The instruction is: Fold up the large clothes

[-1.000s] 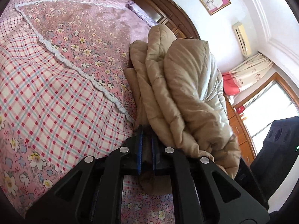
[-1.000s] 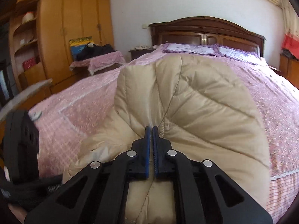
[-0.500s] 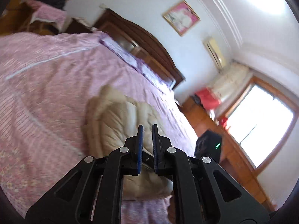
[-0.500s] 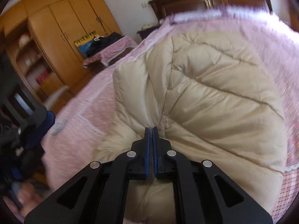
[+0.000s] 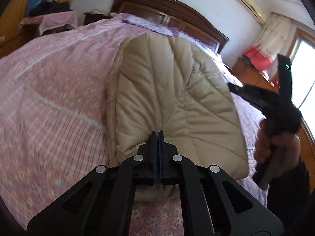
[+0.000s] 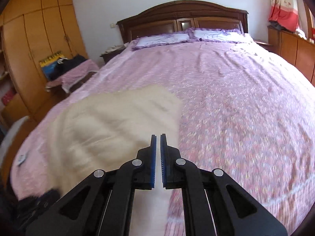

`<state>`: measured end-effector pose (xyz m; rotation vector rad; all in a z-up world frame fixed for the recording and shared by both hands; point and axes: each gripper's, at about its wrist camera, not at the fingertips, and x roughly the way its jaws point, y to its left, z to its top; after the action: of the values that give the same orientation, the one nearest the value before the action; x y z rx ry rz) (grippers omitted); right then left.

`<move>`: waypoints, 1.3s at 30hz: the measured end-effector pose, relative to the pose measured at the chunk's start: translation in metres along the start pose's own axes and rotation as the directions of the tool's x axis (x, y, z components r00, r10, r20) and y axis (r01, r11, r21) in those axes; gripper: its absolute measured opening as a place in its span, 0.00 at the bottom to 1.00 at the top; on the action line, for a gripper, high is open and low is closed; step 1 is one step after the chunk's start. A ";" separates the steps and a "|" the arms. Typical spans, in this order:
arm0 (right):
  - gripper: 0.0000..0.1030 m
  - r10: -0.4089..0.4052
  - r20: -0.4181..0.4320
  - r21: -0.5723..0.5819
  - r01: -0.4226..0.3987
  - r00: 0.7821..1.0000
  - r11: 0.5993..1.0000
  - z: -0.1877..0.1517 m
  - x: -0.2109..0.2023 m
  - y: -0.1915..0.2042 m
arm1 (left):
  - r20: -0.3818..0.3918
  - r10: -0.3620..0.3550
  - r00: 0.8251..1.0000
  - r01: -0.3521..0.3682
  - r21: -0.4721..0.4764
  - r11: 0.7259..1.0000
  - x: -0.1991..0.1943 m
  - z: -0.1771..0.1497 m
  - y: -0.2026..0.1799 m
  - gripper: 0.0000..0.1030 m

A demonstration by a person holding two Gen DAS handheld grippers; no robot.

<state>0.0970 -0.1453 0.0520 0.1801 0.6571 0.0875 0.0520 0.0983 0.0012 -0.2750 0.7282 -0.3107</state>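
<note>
Bed (image 6: 246, 102) w/ pink floral/check bedspread fills both views; dark wood headboard (image 6: 183, 17) at far end, two purple-trimmed pillows (image 6: 189, 36) laid along the head edge. Orange-brown wardrobe (image 6: 37, 45) stands off the bed's left side, w/ a small cloth-covered side table (image 6: 76, 72) in front of it carrying dark stuff & a blue/yellow item. Wood cabinets (image 6: 291, 47) run along the bed's right side, red/white curtain above. The beige quilted coat (image 5: 171, 98) lies folded in a thick bundle on the bedspread near the foot edge, toward the left side of the bed; in right wrist view it's the same pale mass (image 6: 116, 125), motion-blurred, left of the gripper. Left gripper (image 5: 157, 135) has its jaws squeezed together, tips right at the coat's near edge; whether any fabric is actually pinched between them I can't tell. Right gripper (image 6: 158, 137) is slightly parted, narrow gap, nothing in it, over the coat's right edge near the foot of the bed. In left wrist view the right hand (image 5: 279, 149) grips its black handle just off the coat's right side. Small white tag-like thing (image 6: 22, 158) sits on the bedspread near the left foot corner.
</note>
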 end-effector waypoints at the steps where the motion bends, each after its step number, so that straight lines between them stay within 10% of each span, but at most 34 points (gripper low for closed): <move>1: 0.07 0.010 0.001 -0.007 -0.010 1.000 1.000 0.001 0.008 0.000 | 0.003 0.011 1.000 -0.011 0.002 1.000 0.001 -0.005 0.001 0.04; 6: 0.07 -0.076 0.054 -0.173 0.084 0.996 0.981 0.001 0.028 0.045 | 0.018 0.013 1.000 -0.013 0.002 1.000 0.009 -0.014 0.006 0.04; 11: 0.06 -0.276 0.138 -0.435 0.308 0.951 0.846 -0.026 0.053 0.082 | 0.020 -0.011 1.000 0.011 0.008 1.000 0.012 -0.020 0.012 0.04; 17: 0.05 -0.396 0.155 -0.532 0.414 0.905 0.738 -0.051 0.090 0.080 | 0.003 -0.031 1.000 0.031 -0.015 0.999 0.014 -0.027 0.012 0.04; 25: 0.05 -0.426 0.192 -0.540 0.457 0.884 0.706 -0.065 0.104 0.071 | 0.015 -0.026 1.000 0.026 -0.011 1.000 0.016 -0.033 0.008 0.04; 28: 0.08 -0.372 0.172 -0.501 0.406 0.912 0.764 -0.055 0.086 0.062 | 0.008 -0.036 0.999 0.036 -0.025 0.999 0.012 -0.029 0.011 0.04; 30: 0.60 -0.360 0.164 -0.422 0.396 0.918 0.816 -0.042 0.066 0.051 | -0.019 -0.072 0.997 0.070 -0.083 0.994 0.008 -0.024 0.019 0.04; 32: 0.89 -0.270 0.139 -0.292 0.300 0.953 0.908 -0.026 0.040 0.030 | -0.030 -0.103 0.994 0.098 -0.157 0.983 0.002 -0.018 0.028 0.04; 36: 0.95 0.032 -0.002 -0.058 -0.032 0.999 0.998 -0.010 0.015 -0.013 | 0.006 -0.113 0.994 0.111 -0.239 0.965 -0.019 -0.011 0.037 0.05; 39: 0.95 0.208 -0.128 0.157 -0.187 0.970 0.970 -0.016 0.031 -0.046 | 0.108 -0.112 0.988 0.135 -0.234 0.963 -0.047 0.002 0.036 0.71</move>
<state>0.1130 -0.1842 0.0121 0.3813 0.7883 0.2473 0.0265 0.1491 0.0183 -0.5637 0.6571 -0.3259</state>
